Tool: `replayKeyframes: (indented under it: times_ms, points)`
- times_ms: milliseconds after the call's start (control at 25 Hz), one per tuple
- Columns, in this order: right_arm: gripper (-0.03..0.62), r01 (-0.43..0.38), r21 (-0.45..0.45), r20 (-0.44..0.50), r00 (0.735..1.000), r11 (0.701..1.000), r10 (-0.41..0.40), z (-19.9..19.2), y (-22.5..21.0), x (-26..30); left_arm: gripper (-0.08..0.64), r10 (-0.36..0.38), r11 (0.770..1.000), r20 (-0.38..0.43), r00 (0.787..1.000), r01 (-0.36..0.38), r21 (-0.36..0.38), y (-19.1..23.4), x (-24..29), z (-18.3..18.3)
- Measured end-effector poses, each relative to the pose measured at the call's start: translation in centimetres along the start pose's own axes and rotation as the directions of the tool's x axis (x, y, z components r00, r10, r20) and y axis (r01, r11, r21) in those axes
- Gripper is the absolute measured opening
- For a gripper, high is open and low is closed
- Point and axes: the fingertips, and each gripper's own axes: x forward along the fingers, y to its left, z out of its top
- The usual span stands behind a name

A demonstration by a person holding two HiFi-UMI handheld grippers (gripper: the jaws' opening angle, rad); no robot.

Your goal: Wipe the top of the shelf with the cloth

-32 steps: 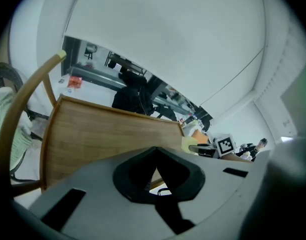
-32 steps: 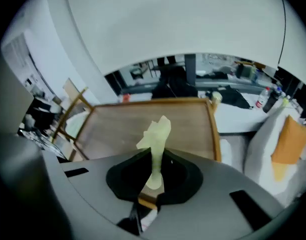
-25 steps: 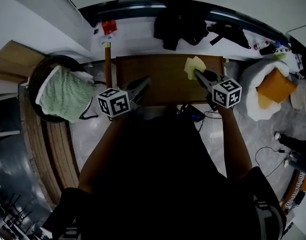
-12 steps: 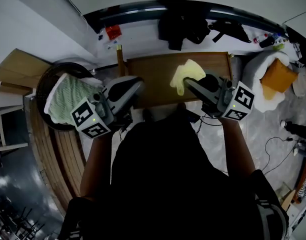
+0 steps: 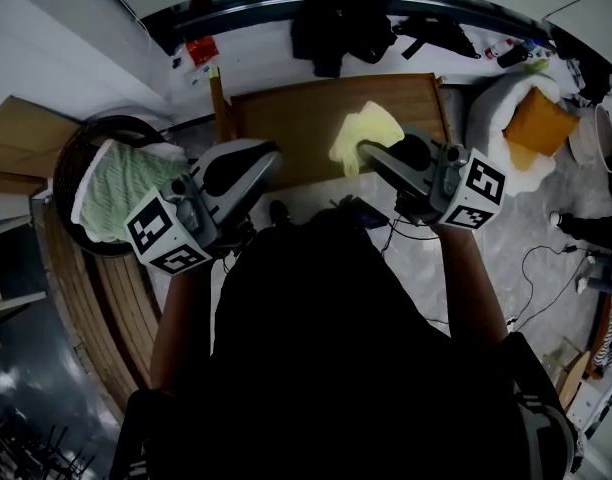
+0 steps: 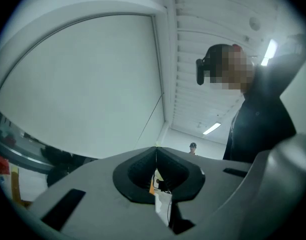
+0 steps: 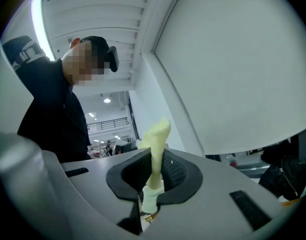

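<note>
While the right hand-held gripper (image 5: pixel 366 152) is pinching the yellow cloth (image 5: pixel 367 131) by a bunched bit, above the front edge of the shelf (image 5: pixel 286 118), the left hand-held gripper (image 5: pixel 274 155) is hanging closed and empty. The cloth is looking soft, light and floppy.

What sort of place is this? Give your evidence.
Probably an indoor workroom or lab corner: loose cables trail over the floor, dark bags lie on a ledge, and a wooden shelf stands by the wall.
</note>
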Motion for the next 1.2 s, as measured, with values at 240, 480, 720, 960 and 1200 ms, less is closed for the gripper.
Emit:
replayKeyframes:
  times_ms: [240, 480, 720, 960, 1200]
  points:
    - [0.041, -0.097, 0.003, 0.037, 0.995, 0.995, 0.097, 0.2, 3.1, -3.1, 0.011, 0.005, 0.999, -0.061, 0.998, -0.007, -0.035, -3.9, 1.9, -2.7]
    - [0.041, -0.076, 0.005, 0.054, 0.996, 0.997, 0.076, -0.5, 5.6, -9.2, 0.011, 0.004, 0.998, -0.096, 0.995, -0.010, -0.062, -9.4, 5.1, -6.1]
    - [0.041, -0.089, 0.037, 0.082, 0.993, 0.995, 0.085, -3.5, 8.5, -13.5, 0.011, 0.023, 0.995, -0.149, 0.988, -0.036, -0.088, -14.6, 5.7, -10.2]
    - [0.041, -0.103, 0.039, 0.096, 0.991, 0.994, 0.099, -5.1, 12.2, -14.2, 0.011, 0.037, 0.996, -0.176, 0.984, -0.051, -0.076, -18.0, 3.4, -12.6]
    - [0.041, -0.059, -0.024, 0.084, 0.995, 0.998, 0.061, -5.2, 17.2, -13.3, 0.011, 0.006, 0.999, -0.190, 0.982, -0.013, -0.038, -21.5, 0.3, -13.1]
